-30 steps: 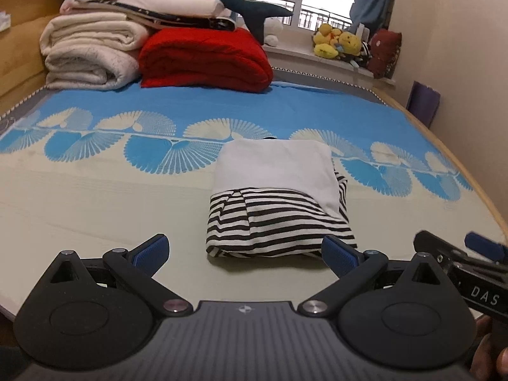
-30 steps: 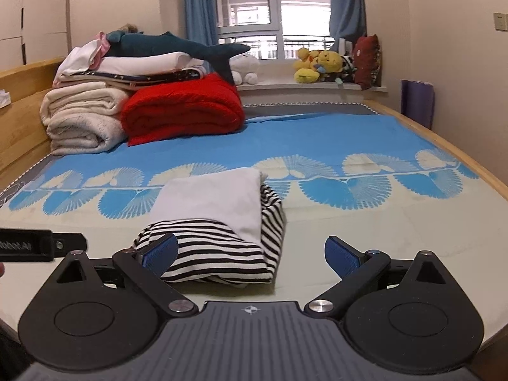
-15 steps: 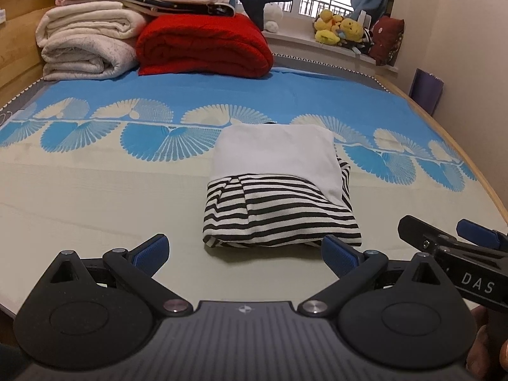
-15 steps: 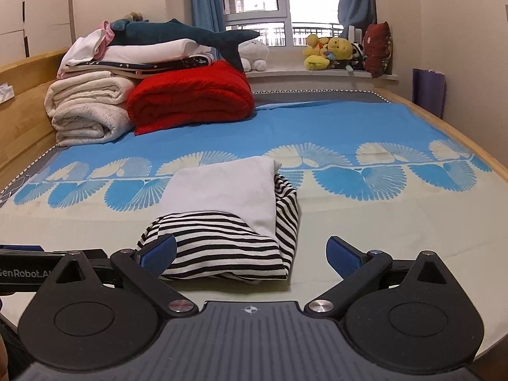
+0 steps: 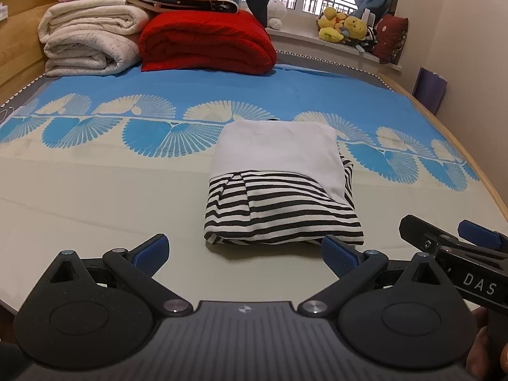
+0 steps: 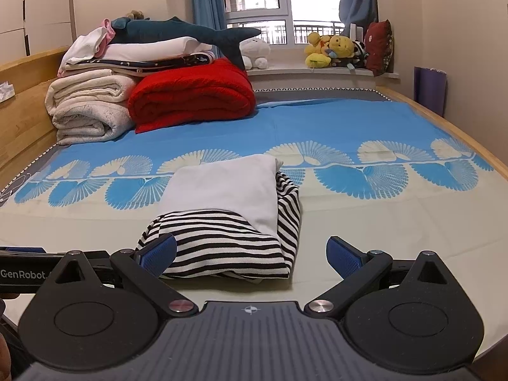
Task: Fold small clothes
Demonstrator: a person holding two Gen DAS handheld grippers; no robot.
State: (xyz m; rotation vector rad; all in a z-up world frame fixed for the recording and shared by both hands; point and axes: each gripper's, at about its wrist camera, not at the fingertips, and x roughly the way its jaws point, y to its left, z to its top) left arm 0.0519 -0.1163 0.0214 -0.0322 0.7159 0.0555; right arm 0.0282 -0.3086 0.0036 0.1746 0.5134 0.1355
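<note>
Far left on my feeds: stack of folded cream blankets [image 5: 89,44] by the wooden headboard, a red blanket [image 5: 206,44] just beside it, a plush shark [image 6: 177,30] lying across the top of the pile.

My left gripper [image 5: 246,252] sits low over the near edge of the bed [image 5: 95,190], jaws spread wide, nothing between the blue pads [image 5: 152,249]. Released, not touching cloth as far as I can see.

Centre: the folded garment [image 5: 279,190], white panel on top toward the window, black-and-white stripes toward me, lying flat on the pale part of the bedspread, just past both sets of fingertips. In the left wrist view it lies ahead, slightly right of centre.

My right gripper [image 6: 250,252] is also spread wide and holding nothing; its left pad overlaps the striped corner in view, contact I cannot tell. In the left view the right gripper shows at the lower right edge.

Far right: yellow plush toys [image 6: 330,49] on the windowsill, purple bag [image 6: 430,87] against the wall.
</note>
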